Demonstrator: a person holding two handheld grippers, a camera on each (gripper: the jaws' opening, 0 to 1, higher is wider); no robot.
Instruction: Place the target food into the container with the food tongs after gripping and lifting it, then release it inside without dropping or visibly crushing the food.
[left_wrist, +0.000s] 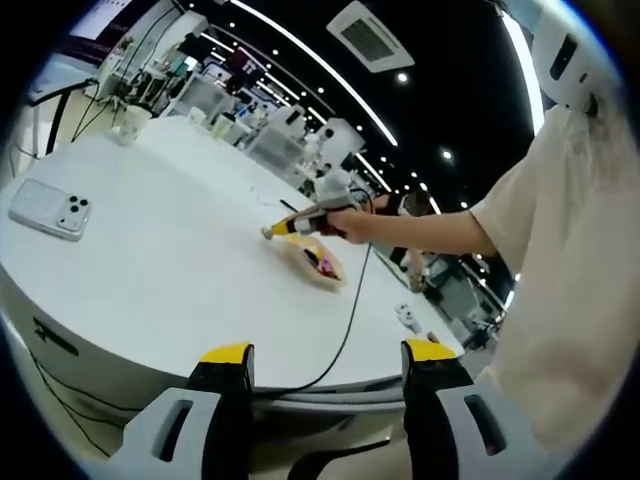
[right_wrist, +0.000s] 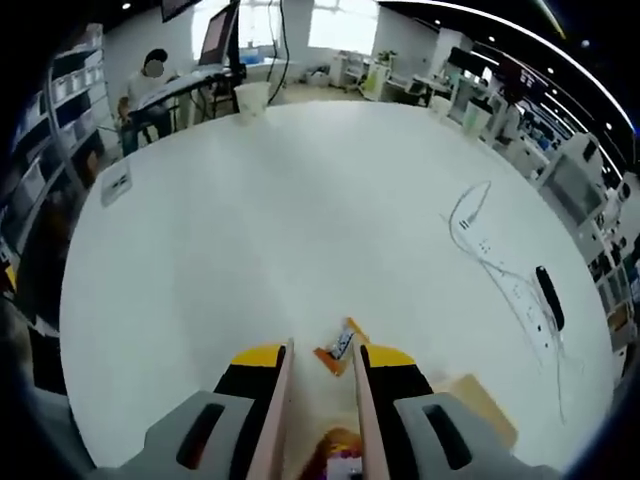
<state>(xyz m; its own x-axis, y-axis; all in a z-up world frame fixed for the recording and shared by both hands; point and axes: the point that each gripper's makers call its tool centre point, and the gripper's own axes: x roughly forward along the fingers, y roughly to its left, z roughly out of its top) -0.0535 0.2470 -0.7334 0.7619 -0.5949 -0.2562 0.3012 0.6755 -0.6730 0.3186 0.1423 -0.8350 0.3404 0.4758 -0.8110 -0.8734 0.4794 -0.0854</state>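
Your right hand-held gripper (right_wrist: 320, 362) is clenched on a pair of pale food tongs (right_wrist: 283, 405), whose two arms run forward between its yellow-tipped jaws. The tongs' long axis points out across the round white table (right_wrist: 300, 220), away from the near edge, and the arms sit close together. An orange food piece (right_wrist: 338, 357) lies at the tong tips, touching or pinched, I cannot tell which. In the left gripper view, the same gripper (left_wrist: 300, 222) hovers over a tan shallow container (left_wrist: 318, 262) holding orange and pink food.

Your left hand-held gripper (left_wrist: 325, 362) is released, jaws wide apart, held off the table's near edge.

A phone (left_wrist: 48, 210) lies near the table's left edge. A thin cable (right_wrist: 500, 265) and a black pen-like object (right_wrist: 549, 296) lie toward the right edge.
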